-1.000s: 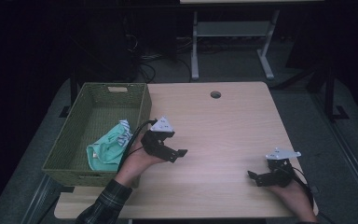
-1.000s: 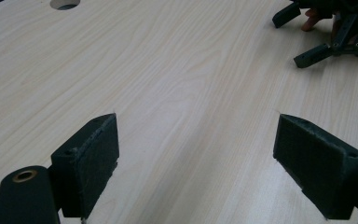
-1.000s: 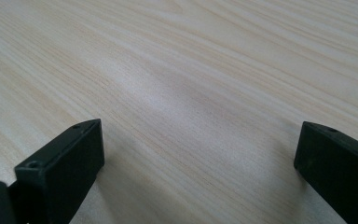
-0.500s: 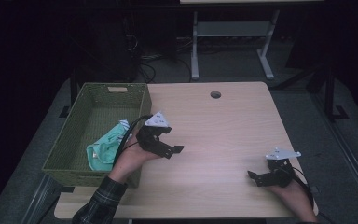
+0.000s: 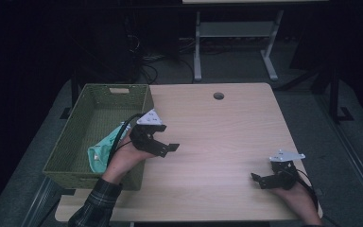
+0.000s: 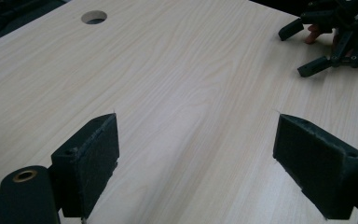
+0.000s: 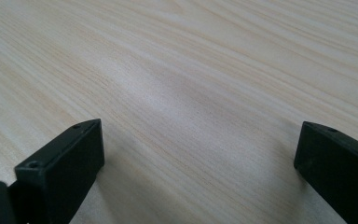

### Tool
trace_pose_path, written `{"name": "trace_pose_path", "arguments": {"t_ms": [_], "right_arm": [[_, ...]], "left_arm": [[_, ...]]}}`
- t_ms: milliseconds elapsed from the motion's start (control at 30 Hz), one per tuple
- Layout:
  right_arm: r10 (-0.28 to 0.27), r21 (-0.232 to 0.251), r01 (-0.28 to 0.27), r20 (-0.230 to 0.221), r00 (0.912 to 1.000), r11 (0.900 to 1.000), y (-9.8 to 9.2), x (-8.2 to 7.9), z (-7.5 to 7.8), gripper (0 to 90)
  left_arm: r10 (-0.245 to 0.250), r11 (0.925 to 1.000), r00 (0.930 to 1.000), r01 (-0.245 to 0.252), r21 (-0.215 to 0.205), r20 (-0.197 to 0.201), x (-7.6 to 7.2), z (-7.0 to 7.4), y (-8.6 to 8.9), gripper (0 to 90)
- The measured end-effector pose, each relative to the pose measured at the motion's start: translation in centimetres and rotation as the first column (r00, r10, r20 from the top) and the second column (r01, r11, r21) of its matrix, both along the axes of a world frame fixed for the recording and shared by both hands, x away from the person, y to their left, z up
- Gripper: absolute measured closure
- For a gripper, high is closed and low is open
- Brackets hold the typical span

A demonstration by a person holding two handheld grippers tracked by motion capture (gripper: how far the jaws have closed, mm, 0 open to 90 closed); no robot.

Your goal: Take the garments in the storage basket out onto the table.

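My left gripper point(image 5: 163, 145) hovers open over the left part of the light wooden table point(image 5: 217, 137), just beside a green woven basket point(image 5: 71, 142). A teal and white cloth point(image 5: 99, 153) lies in the basket, partly hidden behind my left hand. In the left gripper view, the left gripper point(image 6: 196, 163) has its jaws wide apart with only bare wood between them. My right gripper point(image 5: 259, 180) rests low near the table's front right corner, open, and the right gripper view point(image 7: 196, 163) has just wood grain between its jaws.
A round cable hole point(image 5: 218, 96) sits near the table's far edge point(image 6: 94, 17). The right gripper point(image 6: 331, 42) appears far off in the left gripper view. A metal stand point(image 5: 236, 33) and cables are on the dark floor beyond the table.
My left gripper has drifted slightly left, toward the basket, staying open. The right gripper has not moved.
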State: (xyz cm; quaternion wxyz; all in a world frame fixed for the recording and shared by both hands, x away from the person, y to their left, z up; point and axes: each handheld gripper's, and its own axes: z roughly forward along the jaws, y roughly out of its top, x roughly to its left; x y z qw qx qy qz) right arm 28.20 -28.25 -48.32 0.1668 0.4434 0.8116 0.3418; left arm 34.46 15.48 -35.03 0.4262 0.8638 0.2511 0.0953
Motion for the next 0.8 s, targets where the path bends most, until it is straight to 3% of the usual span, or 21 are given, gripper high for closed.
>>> {"name": "trace_pose_path", "arguments": {"t_ms": [800], "right_arm": [[-0.001,0.000,0.001,-0.001,1.0000,1.000,0.0,0.0,0.0,1.3]], "left_arm": [[0.066,0.9975,0.9977,-0.066,-0.024,0.013,0.2,1.0,3.6,13.7]]}}
